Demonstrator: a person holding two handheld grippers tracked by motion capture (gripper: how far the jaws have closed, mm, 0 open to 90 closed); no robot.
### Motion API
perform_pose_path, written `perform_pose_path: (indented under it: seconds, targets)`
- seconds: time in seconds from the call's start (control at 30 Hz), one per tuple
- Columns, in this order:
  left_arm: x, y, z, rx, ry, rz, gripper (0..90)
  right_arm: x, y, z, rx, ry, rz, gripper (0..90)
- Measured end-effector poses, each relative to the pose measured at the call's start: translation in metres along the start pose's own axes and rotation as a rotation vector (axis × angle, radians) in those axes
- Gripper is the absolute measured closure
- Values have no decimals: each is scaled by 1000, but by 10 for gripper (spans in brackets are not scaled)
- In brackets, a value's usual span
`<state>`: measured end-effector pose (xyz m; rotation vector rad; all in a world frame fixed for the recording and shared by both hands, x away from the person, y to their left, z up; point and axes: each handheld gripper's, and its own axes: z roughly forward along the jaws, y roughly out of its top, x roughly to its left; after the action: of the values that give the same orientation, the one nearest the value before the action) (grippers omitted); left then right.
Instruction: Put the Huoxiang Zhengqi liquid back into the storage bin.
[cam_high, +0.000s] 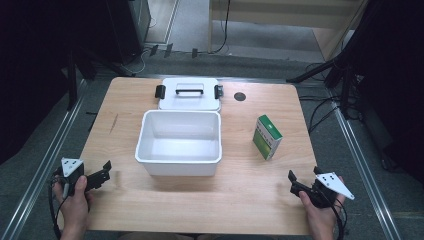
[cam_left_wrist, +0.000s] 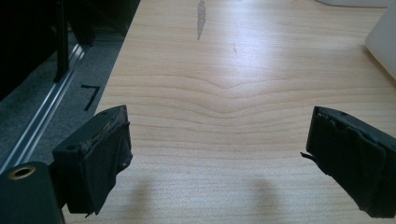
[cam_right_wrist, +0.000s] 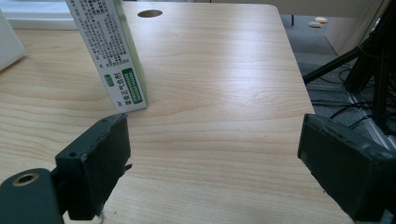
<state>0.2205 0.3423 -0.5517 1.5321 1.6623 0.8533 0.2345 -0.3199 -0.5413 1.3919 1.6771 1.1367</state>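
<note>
- High view: the green-and-white box (cam_high: 267, 136) stands upright right of centre, apart from the white bin (cam_high: 178, 142). The right gripper (cam_high: 295, 181) at lower right is the nearer one; the box lies up and left of it. The left gripper (cam_high: 102, 172) sits at lower left, across the bin from the box.
- Left gripper view: jaws spread wide over bare table (cam_left_wrist: 224, 93), nothing between.
- Right gripper view: jaws wide apart and empty; the box (cam_right_wrist: 109, 51) rises at upper left, its long axis vertical, beyond the left jaw.

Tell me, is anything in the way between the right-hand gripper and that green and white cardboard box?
Nothing visible. Bare wooden table lies between the open right gripper and the green and white cardboard box, which stands upright, apart from the white plastic bin.
</note>
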Motion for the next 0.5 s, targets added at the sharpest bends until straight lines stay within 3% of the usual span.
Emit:
perform_pose_path:
  seconds: [0.2, 0.33, 0.4, 0.5]
  targets:
    - [-1, 1, 1, 10, 15, 4, 76, 1, 0, 0, 22, 22, -12, 130]
    - [-1, 0, 1, 12, 12, 5, 77, 4, 3, 2, 43, 71, -9, 144]
    - [-1, 0, 1, 13, 7, 5, 77, 6, 6, 3, 60, 97, -29, 148]
    - [0, 0, 1, 13, 2, -1, 77, 9, 11, 4, 80, 99, -58, 164]
